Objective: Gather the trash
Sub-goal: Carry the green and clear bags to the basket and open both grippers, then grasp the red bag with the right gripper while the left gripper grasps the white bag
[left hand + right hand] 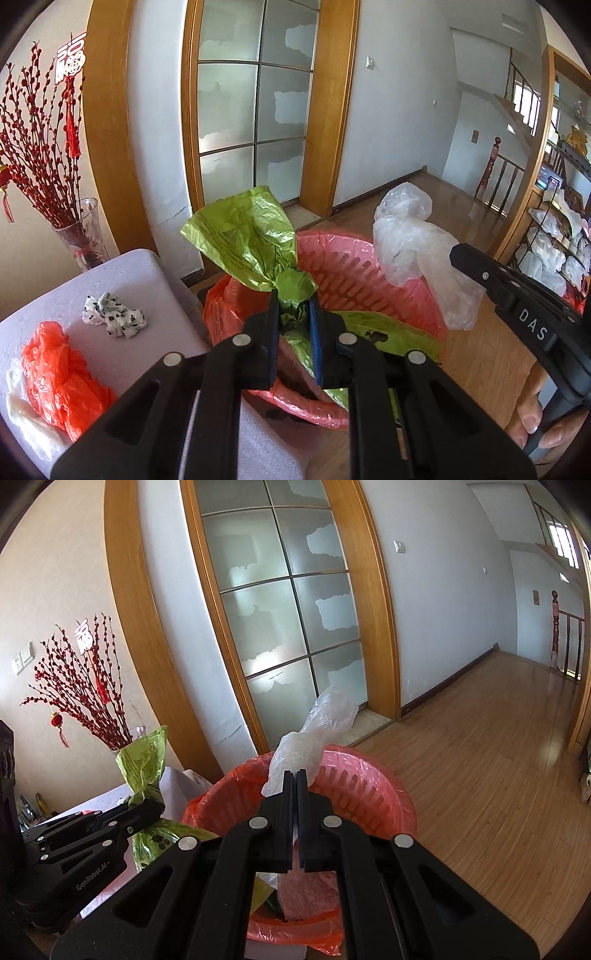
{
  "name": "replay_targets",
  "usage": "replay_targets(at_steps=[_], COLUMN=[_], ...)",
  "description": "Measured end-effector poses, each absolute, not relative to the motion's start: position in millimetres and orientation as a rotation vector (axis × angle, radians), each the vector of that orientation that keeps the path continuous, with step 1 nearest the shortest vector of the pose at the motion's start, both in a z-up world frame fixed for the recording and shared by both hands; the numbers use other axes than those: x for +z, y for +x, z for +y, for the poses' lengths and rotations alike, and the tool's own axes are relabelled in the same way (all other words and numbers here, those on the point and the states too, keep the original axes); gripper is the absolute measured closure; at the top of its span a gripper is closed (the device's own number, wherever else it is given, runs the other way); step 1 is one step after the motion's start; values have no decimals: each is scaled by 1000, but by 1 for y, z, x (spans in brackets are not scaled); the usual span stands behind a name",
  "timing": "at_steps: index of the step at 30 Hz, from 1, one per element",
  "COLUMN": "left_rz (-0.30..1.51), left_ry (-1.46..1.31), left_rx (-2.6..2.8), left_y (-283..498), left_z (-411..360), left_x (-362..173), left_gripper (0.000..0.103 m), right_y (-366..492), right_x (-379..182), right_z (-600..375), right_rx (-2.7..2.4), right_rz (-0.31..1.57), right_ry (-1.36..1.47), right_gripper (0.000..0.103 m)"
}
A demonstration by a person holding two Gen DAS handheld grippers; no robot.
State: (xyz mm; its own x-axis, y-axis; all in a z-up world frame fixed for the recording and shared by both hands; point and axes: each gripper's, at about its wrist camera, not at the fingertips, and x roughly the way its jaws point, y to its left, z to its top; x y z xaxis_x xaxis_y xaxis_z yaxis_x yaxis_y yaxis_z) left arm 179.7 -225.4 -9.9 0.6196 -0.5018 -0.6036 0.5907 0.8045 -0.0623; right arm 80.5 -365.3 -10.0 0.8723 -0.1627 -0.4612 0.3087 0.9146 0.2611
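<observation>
My left gripper (293,306) is shut on a crumpled green plastic bag (243,236) and holds it over the pink slotted trash basket (354,273), which is lined with a red bag. The green bag also shows in the right wrist view (142,768). My right gripper (295,779) is shut on a clear plastic bag (317,731) above the same basket (369,779); that bag also shows in the left wrist view (410,232). On the white table (155,273) lie a black-spotted white wrapper (112,314) and an orange-red plastic bag (59,373).
A glass vase with red branches (44,155) stands behind the table. A frosted glass door with a wooden frame (255,103) is straight ahead. Wooden floor (480,775) stretches right toward a stair railing. A shelf with clutter (557,229) is at the far right.
</observation>
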Motion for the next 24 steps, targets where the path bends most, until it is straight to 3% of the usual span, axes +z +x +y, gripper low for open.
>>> replay_targets(at_steps=[6,9,10,12,14,24], left_rz=[655,665,671,681,689,677], left_ry=[162,158,159,157,157,114], left_rx=[-643,-643,-639,-630,-617,-509], left_y=[189,195,197,200,202,196], left_z=[-242,-248,-249,-247,-244,-198], left_x=[-19,-26,-28,-33,-37,-36], left_gripper=[87,82,75,64,61,59], right_y=[88,93,94,95,93,87], right_x=[-15,-18,-20,-25,-28,-34], right_z=[-373,-378,-379,-383,-384,-375], right_rx=[-245,-232,-234,-235,-248,-241], right_rz=[449,458,458,472,468,499], right_ry=[356,362,367,374,379,359], right_gripper=[101,100,99,88,64,63])
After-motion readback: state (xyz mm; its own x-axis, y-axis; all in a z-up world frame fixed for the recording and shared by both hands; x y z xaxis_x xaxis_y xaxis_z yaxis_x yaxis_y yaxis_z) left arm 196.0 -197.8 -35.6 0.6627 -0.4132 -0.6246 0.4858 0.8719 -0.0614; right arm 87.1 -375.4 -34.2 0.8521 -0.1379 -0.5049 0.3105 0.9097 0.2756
